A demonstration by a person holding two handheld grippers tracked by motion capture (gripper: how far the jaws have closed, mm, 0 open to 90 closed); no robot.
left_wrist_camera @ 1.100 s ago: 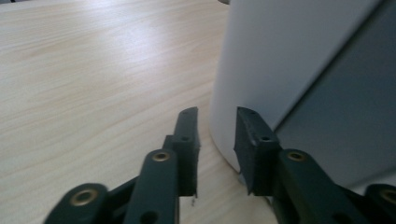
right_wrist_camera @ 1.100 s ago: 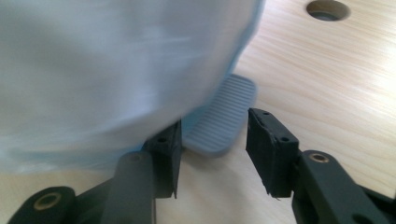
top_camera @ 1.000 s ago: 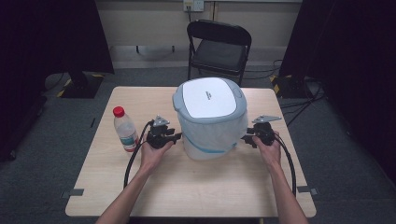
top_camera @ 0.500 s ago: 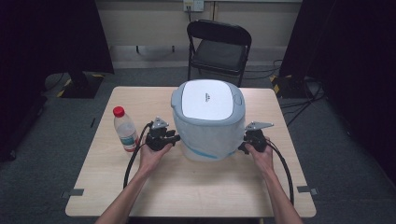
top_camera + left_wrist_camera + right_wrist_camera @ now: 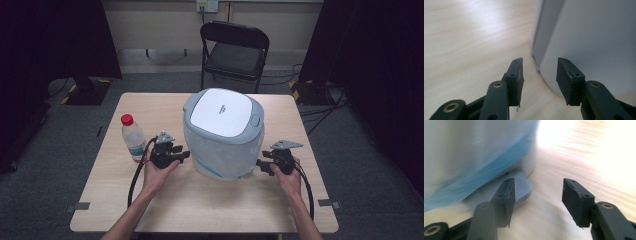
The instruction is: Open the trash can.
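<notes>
A large pale blue and white appliance with a white lid (image 5: 223, 131) stands in the middle of the wooden table (image 5: 200, 200). My left gripper (image 5: 185, 154) is at its left side, open, jaws close to the grey wall (image 5: 586, 37). My right gripper (image 5: 260, 164) is at its lower right side, open. Its jaws point at the blue band (image 5: 474, 177) and a grey foot tab (image 5: 522, 187) at the base. Nothing lies between either pair of jaws.
A clear plastic bottle with a red cap (image 5: 131, 137) stands on the table left of my left gripper. A black folding chair (image 5: 234, 50) is behind the table's far edge. Cables trail from both grippers toward the near edge.
My right gripper has dropped lower and come nearer along the appliance's right side, toward its base. The left gripper has hardly moved.
</notes>
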